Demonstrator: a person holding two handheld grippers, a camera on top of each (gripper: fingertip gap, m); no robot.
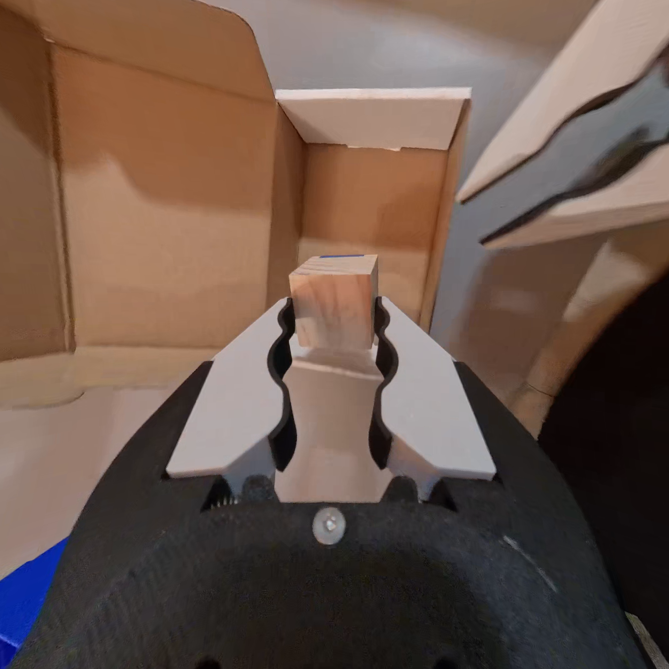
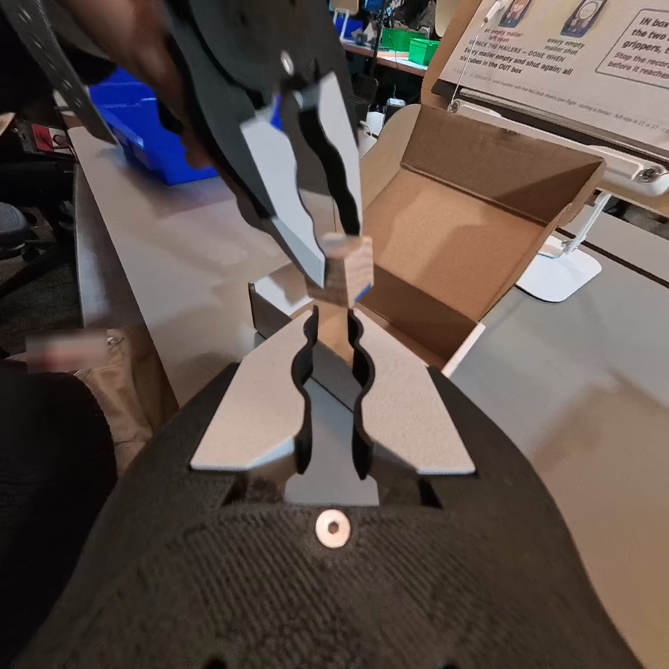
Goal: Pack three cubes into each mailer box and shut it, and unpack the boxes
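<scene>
My left gripper [image 1: 333,307] is shut on a wooden cube [image 1: 335,306] with a blue mark on one face. It holds the cube in the air above an open brown mailer box [image 1: 373,202], whose lid [image 1: 163,217] lies back to the left. In the right wrist view the left gripper [image 2: 340,257] comes down from the upper left with the cube [image 2: 356,268] over the box [image 2: 452,246]. No cube shows in the visible part of the box. My right gripper [image 2: 333,313] is empty and only narrowly open, at the box's near corner. It also shows blurred in the left wrist view [image 1: 615,155].
A blue bin [image 2: 144,137] stands on the table beyond the left gripper and shows in the left wrist view [image 1: 21,597]. A printed sheet on a white stand [image 2: 557,275] rises behind the box. The table's edge [image 2: 108,289] runs along the left, with a person's dark sleeve [image 2: 47,452] near it.
</scene>
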